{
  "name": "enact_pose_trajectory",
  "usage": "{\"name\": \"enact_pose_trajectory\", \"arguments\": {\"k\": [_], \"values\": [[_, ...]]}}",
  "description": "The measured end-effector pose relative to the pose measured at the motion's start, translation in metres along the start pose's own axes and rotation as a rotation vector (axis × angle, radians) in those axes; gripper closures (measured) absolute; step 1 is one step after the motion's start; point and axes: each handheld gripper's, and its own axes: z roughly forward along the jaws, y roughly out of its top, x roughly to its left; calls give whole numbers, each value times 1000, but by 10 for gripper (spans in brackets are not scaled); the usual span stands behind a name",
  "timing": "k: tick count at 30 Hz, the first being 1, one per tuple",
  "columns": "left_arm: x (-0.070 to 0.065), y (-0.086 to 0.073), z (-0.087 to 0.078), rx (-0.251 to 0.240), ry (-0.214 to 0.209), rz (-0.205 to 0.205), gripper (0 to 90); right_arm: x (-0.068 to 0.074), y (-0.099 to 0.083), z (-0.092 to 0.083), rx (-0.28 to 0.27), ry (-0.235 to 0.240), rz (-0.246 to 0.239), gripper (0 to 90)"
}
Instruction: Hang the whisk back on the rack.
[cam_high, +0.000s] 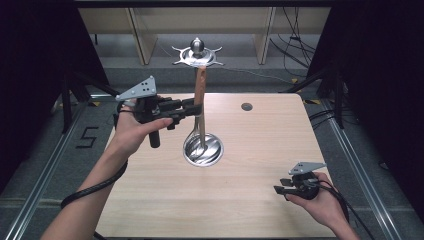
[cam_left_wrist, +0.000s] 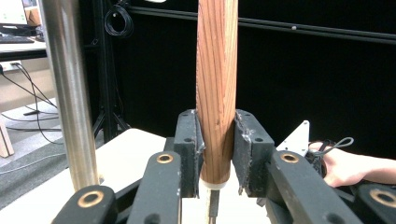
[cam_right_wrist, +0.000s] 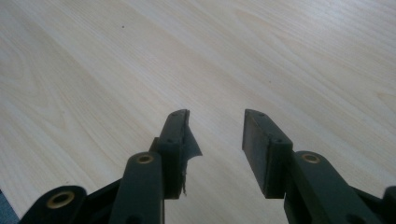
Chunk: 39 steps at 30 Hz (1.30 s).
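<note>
**Left gripper clamped on a wooden handle above a steel bowl**

In the high view the person's left forearm rises from the lower left of the frame, the wrist bent so the left gripper (cam_high: 192, 106) points toward the right, level with the bench (cam_high: 260, 150). Its jaws are closed on the wooden handle (cam_high: 200, 87) of an upright utensil. In the left gripper view the pads press both sides of that handle (cam_left_wrist: 216, 93) near its lower end, where a pale collar and a thin metal shank continue down and are cut off by the bottom edge.

The right hand (cam_high: 325, 202) rests at the lower right of the high view, low over the bench, its right gripper (cam_high: 280, 191) aimed left. In the right gripper view the right gripper (cam_right_wrist: 215, 135) is spread apart with bare wood grain between the jaws — it holds nothing.

A round steel bowl (cam_high: 202, 148) sits at centre frame on the bench; the utensil's metal end stands inside it, though reflections make its shape hard to read. A shiny upright post (cam_left_wrist: 72, 93) crosses the left of the left gripper view, its top and foot cut off. Beyond the bench's far edge, a metal stand with a knob (cam_high: 197, 50) sits on the floor — its details are too small to tell.
</note>
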Motion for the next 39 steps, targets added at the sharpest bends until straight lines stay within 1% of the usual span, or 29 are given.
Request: {"name": "enact_pose_trajectory", "arguments": {"k": [1, 5, 7, 10, 11, 17, 29, 34, 35, 36, 39], "values": [[0, 0, 0, 0, 1, -2, 721, 1, 0, 0, 6, 2, 11, 614], [3, 0, -1, -4, -1, -11, 720, 1, 1, -1, 12, 4, 4, 614], [4, 0, -1, -1, -2, -16, 721, -1, 1, 0, 0, 1, -21, 614], [5, 1, 0, 4, -4, -14, 721, -1, 1, 0, 5, 1, -17, 615], [5, 0, 1, 3, -7, -15, 721, 0, 1, 0, 12, 7, -6, 614], [7, -1, 3, -1, -20, -28, 720, 0, 1, -1, 10, 6, -8, 615], [11, -1, 3, -10, -27, -47, 720, 0, 1, 0, 13, 8, -10, 615], [14, -3, 4, -22, -34, -66, 720, 0, 1, 0, 14, 10, -5, 614], [14, -4, 4, -26, -37, -75, 720, 0, 0, 0, 12, 11, 7, 615], [15, -5, 4, -26, -36, -75, 720, 0, 0, 0, 12, 9, 10, 615], [17, -7, 4, -35, -36, -89, 719, 0, 0, 0, 6, 7, 6, 615]]}}
